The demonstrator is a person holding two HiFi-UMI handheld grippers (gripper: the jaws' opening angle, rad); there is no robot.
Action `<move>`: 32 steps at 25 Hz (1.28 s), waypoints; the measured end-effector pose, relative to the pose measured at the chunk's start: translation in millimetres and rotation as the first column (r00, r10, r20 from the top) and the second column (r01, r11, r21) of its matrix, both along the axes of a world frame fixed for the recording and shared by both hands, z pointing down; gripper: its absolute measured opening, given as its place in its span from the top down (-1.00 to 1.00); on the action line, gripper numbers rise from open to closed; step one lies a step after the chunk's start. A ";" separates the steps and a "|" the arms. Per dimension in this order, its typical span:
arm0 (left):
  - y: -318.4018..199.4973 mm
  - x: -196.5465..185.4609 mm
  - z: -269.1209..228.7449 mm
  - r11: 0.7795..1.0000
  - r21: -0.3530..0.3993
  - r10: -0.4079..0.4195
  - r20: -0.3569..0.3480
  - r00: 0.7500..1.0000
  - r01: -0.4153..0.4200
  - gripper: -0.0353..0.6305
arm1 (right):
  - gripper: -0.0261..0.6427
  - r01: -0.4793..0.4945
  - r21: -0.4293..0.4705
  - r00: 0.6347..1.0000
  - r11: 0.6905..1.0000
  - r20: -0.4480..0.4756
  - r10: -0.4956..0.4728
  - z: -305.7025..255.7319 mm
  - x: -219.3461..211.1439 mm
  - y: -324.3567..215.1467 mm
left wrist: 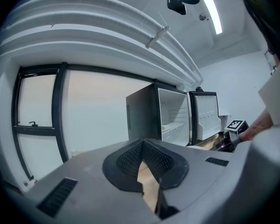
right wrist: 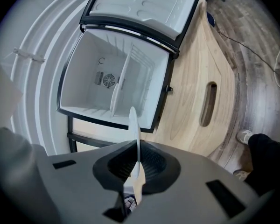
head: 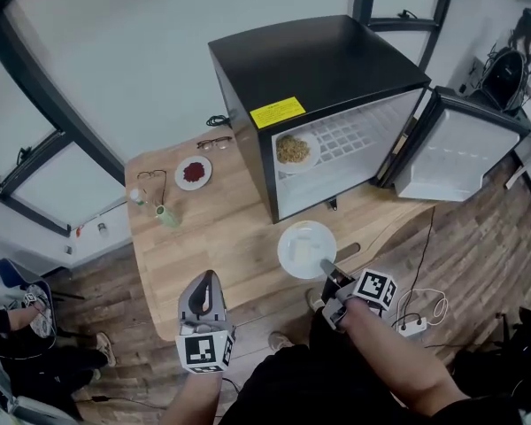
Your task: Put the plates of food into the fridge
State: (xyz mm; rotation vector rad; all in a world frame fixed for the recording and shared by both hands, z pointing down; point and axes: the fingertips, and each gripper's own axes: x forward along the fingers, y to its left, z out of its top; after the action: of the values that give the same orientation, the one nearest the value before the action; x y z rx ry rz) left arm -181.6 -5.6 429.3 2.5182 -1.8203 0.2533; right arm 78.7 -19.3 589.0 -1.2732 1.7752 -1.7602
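A black mini fridge [head: 323, 69] stands open on the wooden table [head: 230, 242], its door [head: 456, 153] swung out to the right. A plate of noodles [head: 294, 149] sits on its wire shelf. A small plate of red food [head: 193, 172] lies on the table left of the fridge. My right gripper [head: 329, 271] is shut on the rim of a white plate [head: 305, 249], held above the table in front of the fridge. In the right gripper view that plate [right wrist: 133, 125] shows edge-on between the jaws [right wrist: 137, 146], facing the fridge [right wrist: 116, 73]. My left gripper [head: 205, 283] is shut and empty [left wrist: 142, 143].
Two pairs of glasses [head: 214, 142] [head: 152, 177] and a small green bottle [head: 165, 213] lie on the table's left part. The table has a slot [head: 347, 253] near its front edge. A power strip with cable [head: 416, 326] lies on the floor at right.
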 end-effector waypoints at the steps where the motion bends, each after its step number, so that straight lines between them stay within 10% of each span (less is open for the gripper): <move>1: -4.9 2.4 -3.8 1.000 0.008 0.003 0.002 1.000 -0.003 0.88 | 0.83 -0.005 0.007 1.000 1.000 0.001 0.005 -5.3 4.4 -3.7; 32: -143.5 64.0 -59.5 0.987 0.132 -0.093 0.028 0.995 0.088 0.88 | 0.83 -0.070 0.135 0.997 0.988 0.045 0.064 -84.4 134.2 -178.7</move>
State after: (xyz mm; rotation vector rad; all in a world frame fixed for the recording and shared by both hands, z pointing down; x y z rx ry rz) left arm -117.6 -149.1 369.8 2.5201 -2.0223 0.1808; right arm 212.9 -198.0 504.6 -1.2189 1.7757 -1.5883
